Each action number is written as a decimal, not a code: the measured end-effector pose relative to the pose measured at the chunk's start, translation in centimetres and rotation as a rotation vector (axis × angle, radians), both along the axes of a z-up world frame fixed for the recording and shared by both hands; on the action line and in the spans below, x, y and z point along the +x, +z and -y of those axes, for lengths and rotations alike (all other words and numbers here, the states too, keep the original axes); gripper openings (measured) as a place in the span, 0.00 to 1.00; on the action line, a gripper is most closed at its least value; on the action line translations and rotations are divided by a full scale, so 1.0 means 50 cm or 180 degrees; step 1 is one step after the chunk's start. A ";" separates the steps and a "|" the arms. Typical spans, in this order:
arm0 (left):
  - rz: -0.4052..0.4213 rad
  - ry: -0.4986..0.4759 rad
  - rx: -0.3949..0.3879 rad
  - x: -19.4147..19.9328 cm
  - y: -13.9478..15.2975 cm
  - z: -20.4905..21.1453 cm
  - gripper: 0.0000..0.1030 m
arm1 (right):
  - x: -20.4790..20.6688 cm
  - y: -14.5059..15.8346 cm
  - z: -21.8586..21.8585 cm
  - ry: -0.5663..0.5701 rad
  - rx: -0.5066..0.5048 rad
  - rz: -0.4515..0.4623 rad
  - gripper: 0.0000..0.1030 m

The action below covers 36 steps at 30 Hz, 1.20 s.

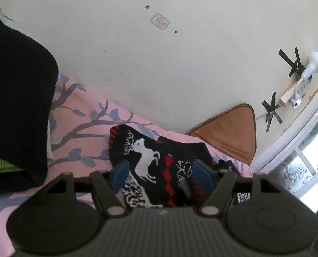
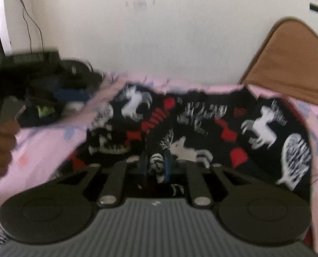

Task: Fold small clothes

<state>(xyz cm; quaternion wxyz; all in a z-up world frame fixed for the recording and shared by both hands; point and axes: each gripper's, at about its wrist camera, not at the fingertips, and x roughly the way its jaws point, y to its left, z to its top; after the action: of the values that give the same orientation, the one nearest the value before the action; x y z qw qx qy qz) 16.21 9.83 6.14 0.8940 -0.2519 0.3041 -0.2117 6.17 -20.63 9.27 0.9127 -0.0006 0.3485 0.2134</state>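
i'm keeping left tool (image 1: 161,173) open, hovering over patterned sweater (image 1: 150,162) lying rumpled on bed (image 1: 83,115). right tool (image 2: 156,162) is pinching sweater edge, nearly closed. judging fold barely starting; most is remaining.

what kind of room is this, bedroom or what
Most likely a bedroom in a home: a pink bedsheet printed with branches and leaves covers a soft surface against a plain wall, a brown cushion leans at the wall, and a window is beside it.
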 end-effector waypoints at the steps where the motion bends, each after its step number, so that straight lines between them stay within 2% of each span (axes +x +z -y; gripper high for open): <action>1: -0.0003 0.0007 -0.0003 0.000 0.000 -0.001 0.65 | -0.007 0.012 -0.002 0.0030 -0.0081 0.0141 0.16; 4: -0.0012 0.0012 -0.0007 0.001 -0.001 -0.002 0.65 | -0.044 0.045 -0.022 0.0349 -0.0535 0.0581 0.16; 7: -0.0022 -0.0005 0.0024 0.001 -0.003 0.004 0.65 | -0.063 0.017 -0.061 0.0905 -0.0833 0.0480 0.19; 9: -0.0022 -0.0019 0.0043 0.000 -0.004 0.008 0.65 | -0.079 -0.023 -0.084 0.1148 -0.0984 0.0345 0.26; 10: -0.0020 -0.0027 0.0052 0.000 -0.004 0.010 0.65 | -0.082 -0.041 -0.093 0.1212 -0.1040 0.0318 0.35; 11: -0.0019 -0.0032 0.0060 0.000 -0.005 0.011 0.65 | -0.085 -0.049 -0.096 0.1209 -0.1036 0.0335 0.37; 13: -0.0028 -0.0038 0.0066 0.000 -0.006 0.012 0.65 | -0.078 -0.043 -0.087 0.1136 -0.0856 0.0257 0.43; 17: -0.0054 -0.0039 0.0056 0.002 -0.011 0.011 0.65 | -0.074 0.008 -0.027 0.0959 -0.0208 0.0121 0.44; 19: -0.0056 -0.0045 0.0057 0.001 -0.011 0.014 0.65 | -0.070 0.035 0.016 0.0731 0.0095 0.0129 0.44; 21: -0.0052 -0.0083 0.0046 -0.001 -0.010 0.020 0.65 | -0.058 0.054 0.075 0.0291 0.0286 0.0203 0.44; 24: -0.0054 -0.0247 -0.0008 -0.004 -0.012 0.036 0.65 | -0.037 0.058 0.160 -0.0438 0.0403 0.0189 0.45; 26: -0.0063 -0.0375 -0.0033 -0.007 -0.015 0.051 0.65 | -0.025 0.048 0.198 -0.0729 0.0455 0.0100 0.45; 29: -0.0045 -0.0502 0.0063 -0.013 -0.021 0.074 0.65 | -0.019 0.030 0.209 -0.0770 0.0497 0.0006 0.45; 36: -0.0064 -0.0725 0.0199 -0.018 -0.037 0.113 0.61 | -0.029 -0.020 0.201 -0.0703 0.0311 -0.0180 0.45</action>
<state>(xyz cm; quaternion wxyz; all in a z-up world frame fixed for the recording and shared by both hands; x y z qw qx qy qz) 15.30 4.21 4.28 0.8685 -0.1898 0.3460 -0.2998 4.73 -30.66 8.25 0.9194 0.0882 0.3613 0.1282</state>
